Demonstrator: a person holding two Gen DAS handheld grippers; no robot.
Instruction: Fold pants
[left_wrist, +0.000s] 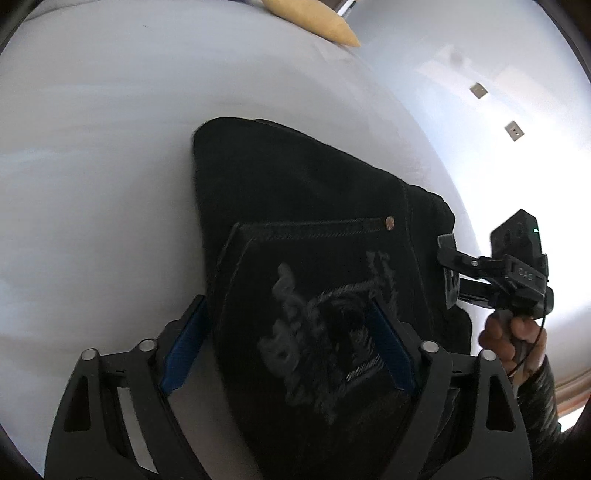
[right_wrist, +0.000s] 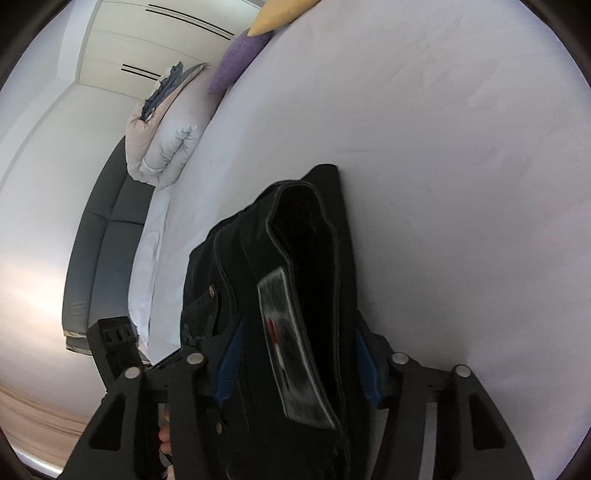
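Black jeans (left_wrist: 303, 206) lie folded on a white bed sheet (left_wrist: 110, 155), back pocket with grey embroidery (left_wrist: 325, 332) facing up. My left gripper (left_wrist: 288, 332) stands open, its blue pads on either side of the pocket area. My right gripper (left_wrist: 448, 273) shows at the jeans' right edge, by the waistband. In the right wrist view the waistband (right_wrist: 303, 258) with its inner label (right_wrist: 291, 350) sits between the blue pads of my right gripper (right_wrist: 295, 354), which are apart with the cloth between them.
A yellow pillow (left_wrist: 321, 18) lies at the far edge of the bed. A folded white duvet (right_wrist: 166, 140), a purple pillow (right_wrist: 240, 55) and a yellow one (right_wrist: 280, 14) sit at the bed's far end. A dark sofa (right_wrist: 99, 251) stands beside the bed.
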